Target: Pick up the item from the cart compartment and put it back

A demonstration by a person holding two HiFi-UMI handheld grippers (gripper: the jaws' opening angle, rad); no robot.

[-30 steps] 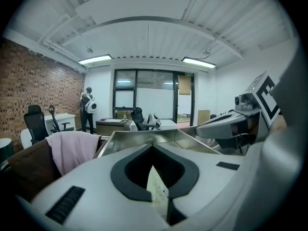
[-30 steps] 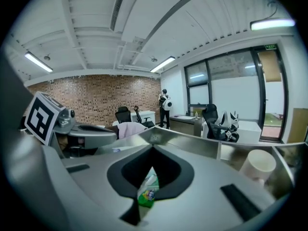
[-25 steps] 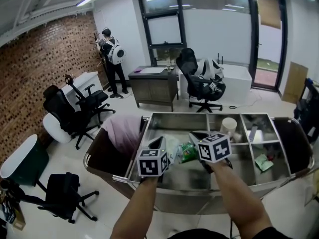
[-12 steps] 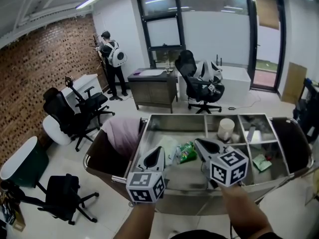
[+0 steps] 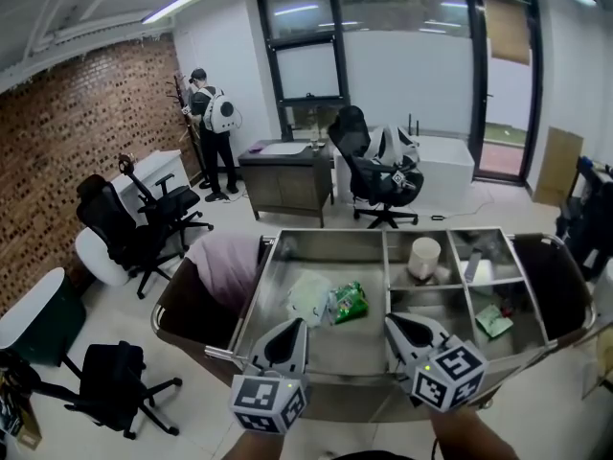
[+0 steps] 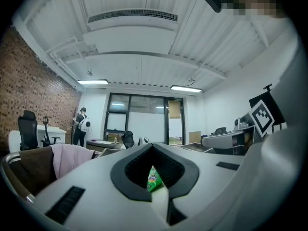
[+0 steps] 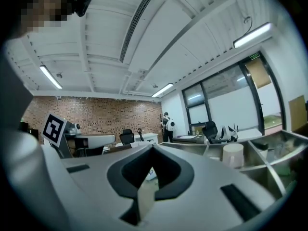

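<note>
Both grippers sit farther back from the cart (image 5: 330, 234) than a second ago. Left gripper (image 5: 291, 328) is closed and empty; the green snack packet (image 5: 349, 301) lies ahead, slightly to its right, in the big compartment. Right gripper (image 5: 394, 323) is closed and empty too, the packet ahead to its left.

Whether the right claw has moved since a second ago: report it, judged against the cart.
Yes. The right claw has drawn back from beside the green packet to the near rim of the cart.
</note>
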